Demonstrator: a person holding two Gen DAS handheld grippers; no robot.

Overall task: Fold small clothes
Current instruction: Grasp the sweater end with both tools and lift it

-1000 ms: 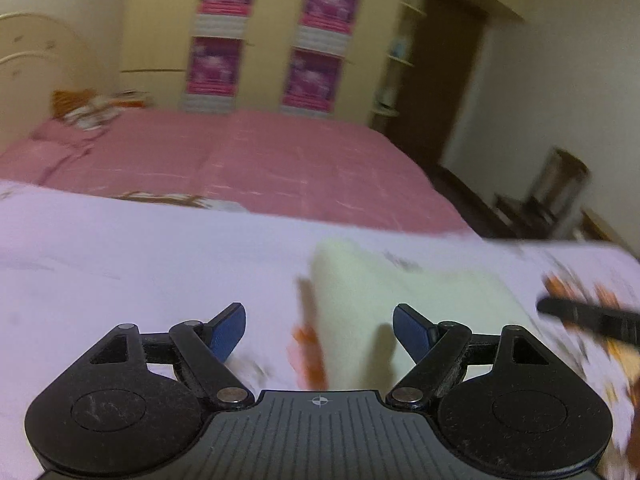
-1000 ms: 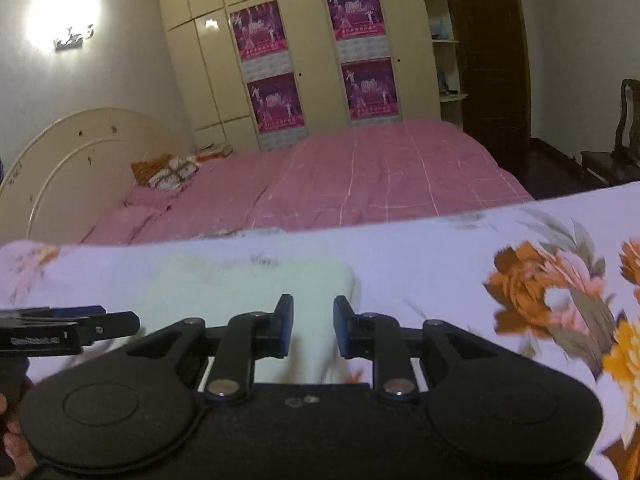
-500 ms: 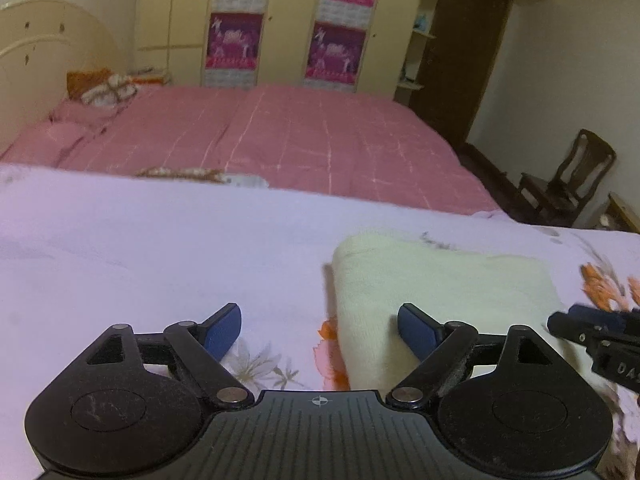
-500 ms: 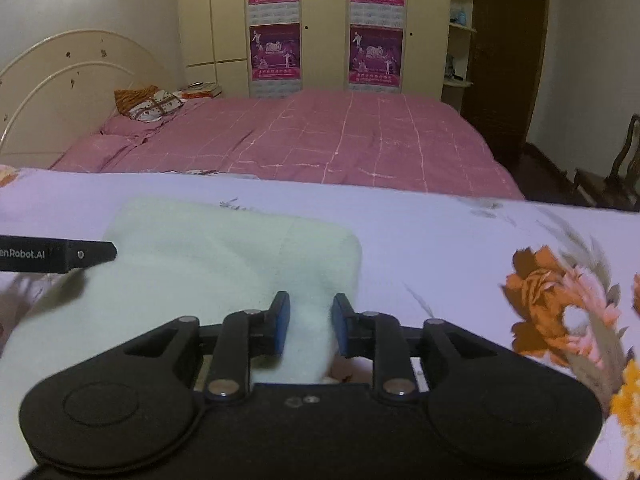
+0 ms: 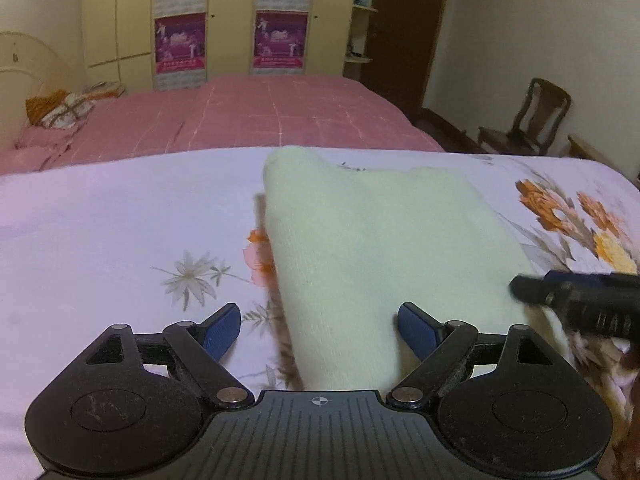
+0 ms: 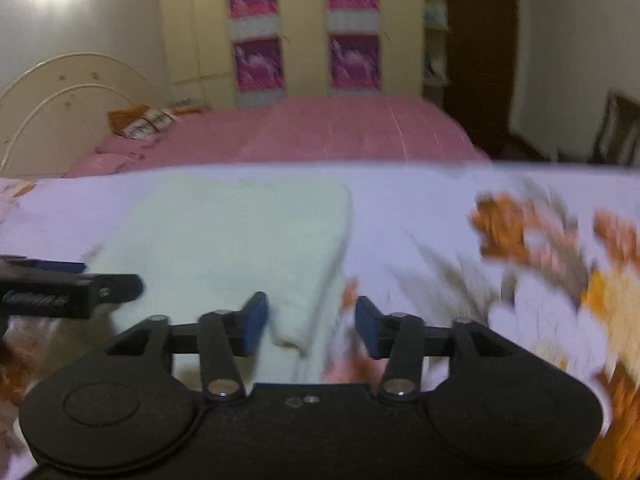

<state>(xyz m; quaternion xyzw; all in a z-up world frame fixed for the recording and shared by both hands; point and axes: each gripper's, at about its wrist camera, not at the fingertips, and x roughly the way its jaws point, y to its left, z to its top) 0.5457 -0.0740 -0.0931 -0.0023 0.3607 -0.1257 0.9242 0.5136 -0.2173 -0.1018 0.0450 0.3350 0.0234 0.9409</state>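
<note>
We see the pale yellow-green cloth (image 5: 372, 240) lying folded on the floral sheet (image 5: 120, 220), toward the sheet's right half and reaching close to its far edge. Its left edge runs as a thick rounded fold from the far edge down toward us; the far-left corner humps up a bit.

Our left gripper (image 5: 320, 326) sits at the cloth's near-left corner, jaws wide — the blue left pad (image 5: 222, 326) is over bare sheet, the right pad (image 5: 416, 334) over the cloth, so the folded left edge passes between them, nothing clamped.

Our right gripper (image 6: 310, 322) is at the near-right corner, jaws apart at a medium gap, not gripping; the cloth's right edge (image 6: 340, 248) and a small turned-up corner lie between the pads. This view is motion-blurred, so we cannot tell if the pads touch fabric.

Each gripper shows in the other's view as a black bar at the frame side, just above the cloth's near edge.

Open room: the sheet's left half is bare lilac with a faint flower print; the right end has orange flowers (image 5: 576, 220). Beyond the far edge — a pink bed (image 5: 248, 116), a wardrobe with posters (image 5: 280, 16), a wooden chair (image 5: 532, 116).
</note>
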